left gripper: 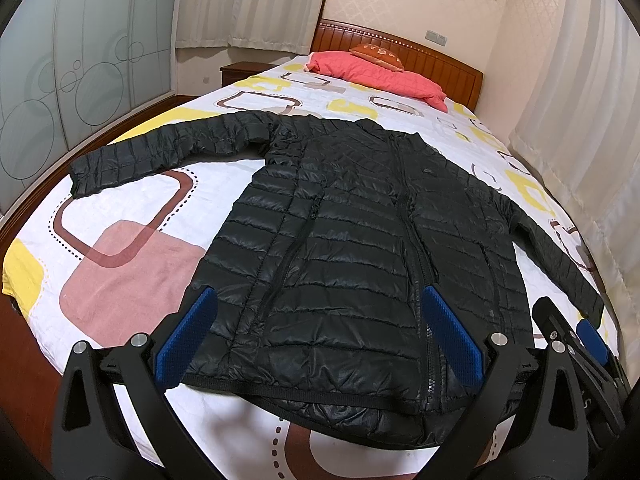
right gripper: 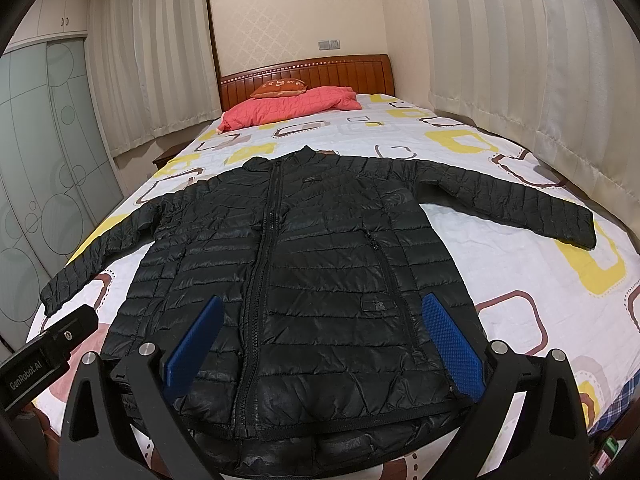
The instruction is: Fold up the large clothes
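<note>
**Jacket laid flat, no fold begun; both grippers poised at the hem**

Jacket [left gripper: 344, 240] is seen spread face-up on the bed [left gripper: 132, 264], zipped, collar toward 12 o'clock, hem toward 6 o'clock at the near bed edge. Both sleeves are extended: left sleeve [left gripper: 160, 152] out toward 10 o'clock in the left wrist view, right sleeve [right gripper: 504, 204] out toward 2 o'clock in the right wrist view. No part is seen folded over the body.

Left gripper [left gripper: 320, 340]: jaws spread wide, nothing held; blue pads [left gripper: 188, 340] frame the hem's left half. Contact with the fabric cannot be told.

Right gripper [right gripper: 320, 340]: jaws likewise spread wide, nothing held; its pads [right gripper: 452, 344] frame the hem's right half. It is also seen at 4 o'clock in the left wrist view, just beside the left gripper.

A pink quilt [right gripper: 288, 108] and an orange cushion [right gripper: 280, 86] are noted at 12 o'clock by the headboard [right gripper: 320, 76], well apart from the jacket.

Step judged: start of folding, pre-grasp. The task is judged essentially undone.

Next move, as judged: a sleeve is probably to be taken first. Each gripper would need to be carried outward to a cuff, lowered onto one layer, closed, and the sleeve drawn across the chest. The slick puffy shell is expected to slip, so a deep pinch is advised.
</note>
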